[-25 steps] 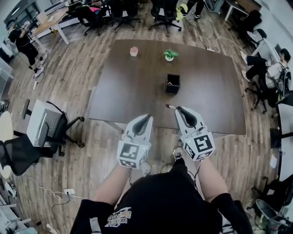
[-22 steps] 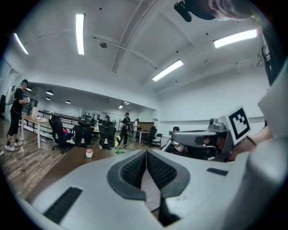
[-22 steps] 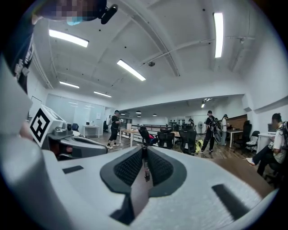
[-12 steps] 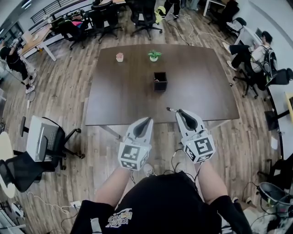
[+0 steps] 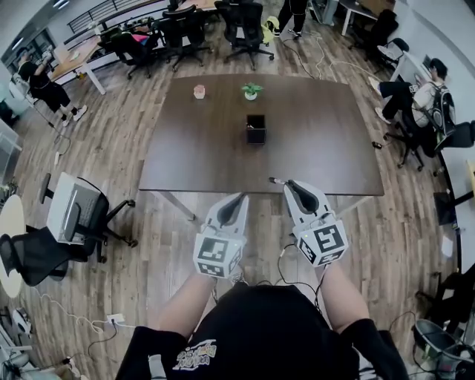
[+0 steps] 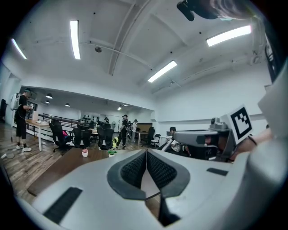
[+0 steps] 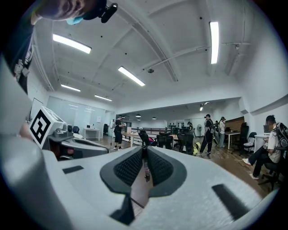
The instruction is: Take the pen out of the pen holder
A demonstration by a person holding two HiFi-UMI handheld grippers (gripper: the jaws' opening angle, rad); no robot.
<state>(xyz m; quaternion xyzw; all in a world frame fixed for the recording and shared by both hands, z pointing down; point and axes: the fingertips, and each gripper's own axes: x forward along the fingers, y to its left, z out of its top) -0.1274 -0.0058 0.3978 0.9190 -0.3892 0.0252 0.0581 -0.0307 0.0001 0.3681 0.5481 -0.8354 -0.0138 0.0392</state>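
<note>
The black square pen holder (image 5: 256, 128) stands near the middle of the dark brown table (image 5: 334, 148). In the head view my right gripper (image 5: 290, 183) is held level over the table's front edge, well short of the holder. It is shut on a pen (image 5: 276, 180) whose end sticks out to the left of the fingertips. The right gripper view shows the pen (image 7: 146, 170) upright between the ribbed pads of my right gripper (image 7: 145, 150). My left gripper (image 5: 242, 197) hangs beside it, shut and empty. Its pads (image 6: 135, 168) meet in the left gripper view.
A small green plant (image 5: 251, 90) and a pink pot (image 5: 199, 91) stand at the table's far side. Office chairs (image 5: 245, 18) ring the far end, and another chair with a box (image 5: 70, 215) stands at the left. People sit at the right (image 5: 427, 89). Cables lie on the wooden floor.
The table and the pen holder now lie farther off and the table's front edge has drawn away from me. Both grippers keep their pose, the right one still holding the pen.
</note>
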